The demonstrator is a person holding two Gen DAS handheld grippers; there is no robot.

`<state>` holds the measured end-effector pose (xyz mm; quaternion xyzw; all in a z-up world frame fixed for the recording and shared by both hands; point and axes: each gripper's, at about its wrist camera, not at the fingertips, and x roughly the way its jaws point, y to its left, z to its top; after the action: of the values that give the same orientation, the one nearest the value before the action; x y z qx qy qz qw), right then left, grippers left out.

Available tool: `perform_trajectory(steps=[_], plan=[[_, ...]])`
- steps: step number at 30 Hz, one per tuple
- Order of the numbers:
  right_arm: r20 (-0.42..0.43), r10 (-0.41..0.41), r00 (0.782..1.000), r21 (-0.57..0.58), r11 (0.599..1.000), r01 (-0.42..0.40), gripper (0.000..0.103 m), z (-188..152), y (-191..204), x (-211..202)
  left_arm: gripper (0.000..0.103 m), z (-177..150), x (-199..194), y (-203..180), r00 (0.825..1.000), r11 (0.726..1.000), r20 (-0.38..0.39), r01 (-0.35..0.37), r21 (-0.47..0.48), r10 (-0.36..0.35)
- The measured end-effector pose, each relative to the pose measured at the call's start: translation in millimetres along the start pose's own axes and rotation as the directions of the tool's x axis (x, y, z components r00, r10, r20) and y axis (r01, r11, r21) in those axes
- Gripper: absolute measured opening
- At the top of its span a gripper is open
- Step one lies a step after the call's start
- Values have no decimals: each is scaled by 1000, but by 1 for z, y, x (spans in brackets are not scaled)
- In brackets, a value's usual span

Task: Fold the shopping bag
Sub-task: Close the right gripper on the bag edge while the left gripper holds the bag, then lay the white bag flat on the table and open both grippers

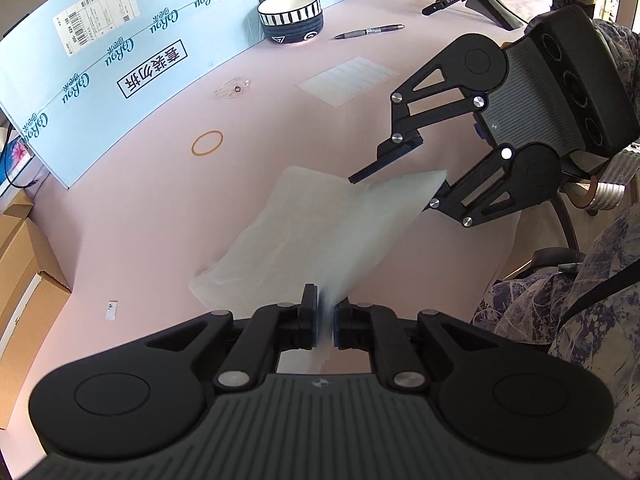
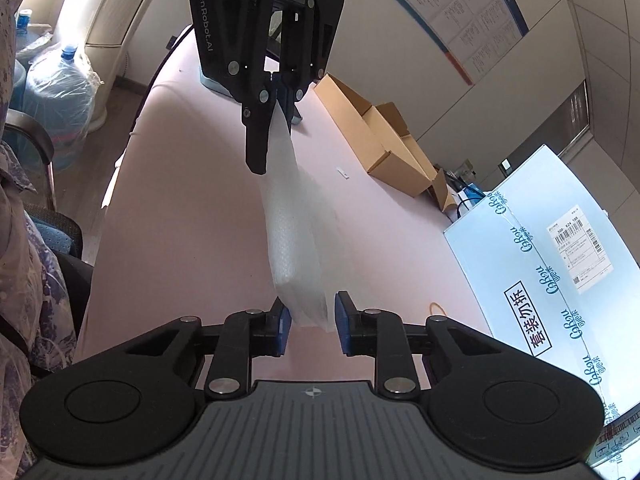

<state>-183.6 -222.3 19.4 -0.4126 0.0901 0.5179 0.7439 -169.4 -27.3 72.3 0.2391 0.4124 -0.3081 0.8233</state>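
The left gripper [image 1: 326, 298] is pinching 1 end of the translucent white shopping bag [image 1: 304, 220], its jaws closed tight on the film. The bag is hanging as a long, half-folded strip between the 2 grippers, its lower layer lying on the pink table [image 1: 160, 208] and its upper flap lifting clear. The plastic is looking thin, crinkled and limp. The right gripper [image 2: 310, 314] is straddling the far end with its pads standing apart, not pressing. The fold looks to be in progress; next, the right jaws will need to clamp that end squarely and carry it over, keeping the edges aligned.
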Motion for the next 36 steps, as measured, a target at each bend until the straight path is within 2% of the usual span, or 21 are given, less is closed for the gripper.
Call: perform_trajectory(steps=[4, 6, 8, 10, 12, 16, 18, 19, 23, 25, 26, 30, 32, 34, 36], plan=[[5, 144, 990, 140, 980, -143, 3, 1, -12, -5, 14, -4, -1, -1, 1000, 1000, -10, 6, 0, -6], [12, 225, 974, 253, 942, -221, 3, 0, -23, -6, 21, -6, -3, 0, 1000, 1000, -13, 7, 1, -7], [42, 305, 951, 406, 865, -295, 3, -4, -40, -6, 26, -6, -5, 0, 1000, 1000, -14, -2, 11, 2], [94, 381, 920, 566, 739, -364, 3, -11, -62, -1, 31, -6, -8, 4, 1000, 1000, -4, -27, 10, 27], [142, 426, 894, 656, 635, -407, 3, -19, -76, 5, 35, -7, -12, 12, 999, 999, 17, -47, -16, 47], [173, 454, 874, 706, 562, -431, 3, -22, -90, 14, 36, -9, -20, 24, 996, 995, 41, -79, -62, 82], [194, 483, 854, 750, 489, -447, 3, -26, -97, 22, 36, -10, -24, 26, 993, 993, 55, -99, -70, 103], [206, 496, 844, 773, 447, -451, 3, -30, -100, 27, 36, -10, -26, 27, 991, 991, 65, -110, -73, 115], [281, 513, 811, 865, 230, -445, 3, -56, -112, 44, 37, -9, -39, 25, 976, 985, 147, -153, -77, 163], [315, 511, 800, 893, 126, -432, 3, -68, -116, 49, 40, -8, -42, 22, 972, 987, 179, -143, -71, 154], [326, 510, 796, 899, 92, -427, 3, -72, -117, 50, 43, -7, -42, 21, 972, 990, 190, -123, -67, 134], [336, 512, 791, 904, 62, -424, 3, -75, -120, 52, 43, -2, -16, 19, 983, 996, 164, -81, -41, 87], [339, 516, 787, 912, 27, -410, 3, -77, -122, 55, 42, 0, -4, 20, 983, 996, 164, -73, -42, 79], [343, 519, 783, 918, -6, -398, 3, -80, -124, 56, 36, 3, 4, 23, 979, 996, 189, -71, -62, 81], [341, 516, 786, 920, -11, -391, 3, -81, -125, 56, 30, 6, 15, 27, 982, 996, 179, -50, -71, 62]])
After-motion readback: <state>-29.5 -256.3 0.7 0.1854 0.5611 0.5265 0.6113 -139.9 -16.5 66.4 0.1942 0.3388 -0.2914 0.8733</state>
